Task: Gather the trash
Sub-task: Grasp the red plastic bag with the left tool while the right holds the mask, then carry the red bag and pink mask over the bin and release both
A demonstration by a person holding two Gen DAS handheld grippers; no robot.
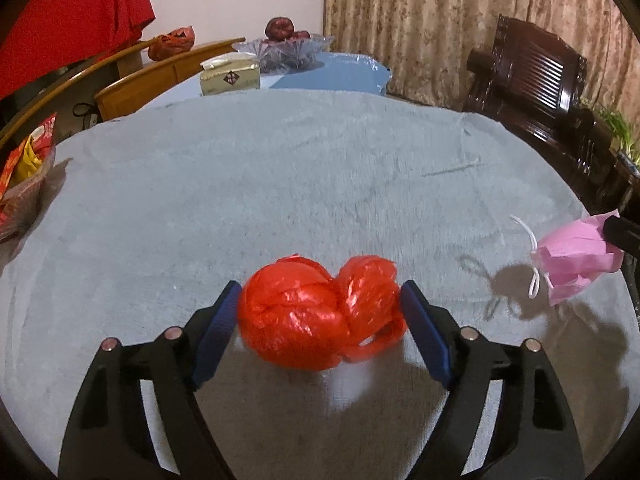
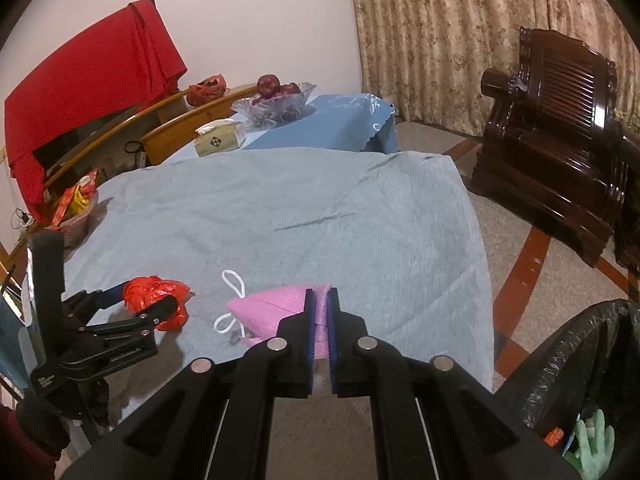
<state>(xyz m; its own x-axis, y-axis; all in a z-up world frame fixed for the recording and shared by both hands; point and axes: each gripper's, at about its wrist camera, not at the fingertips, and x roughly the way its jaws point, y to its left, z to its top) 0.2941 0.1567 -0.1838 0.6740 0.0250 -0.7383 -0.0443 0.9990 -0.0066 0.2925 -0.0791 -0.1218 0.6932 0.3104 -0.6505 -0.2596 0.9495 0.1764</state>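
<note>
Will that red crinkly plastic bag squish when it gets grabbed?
Probably: the crumpled red plastic bag looks like thin, shiny film, so it should squash between the left gripper pads. It likely weighs very little. Its glossy surface may slip, and it might spring back open.

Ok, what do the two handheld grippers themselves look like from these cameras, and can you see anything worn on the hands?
Both the left gripper and right gripper are matte black plastic, with triangular cut-outs in the finger arms, round silver studs on top and dark blue ribbed pads. In the right wrist view, the left one sits on a black block-shaped body and handle. No cables show. A dark red sleeve shows below.
</note>
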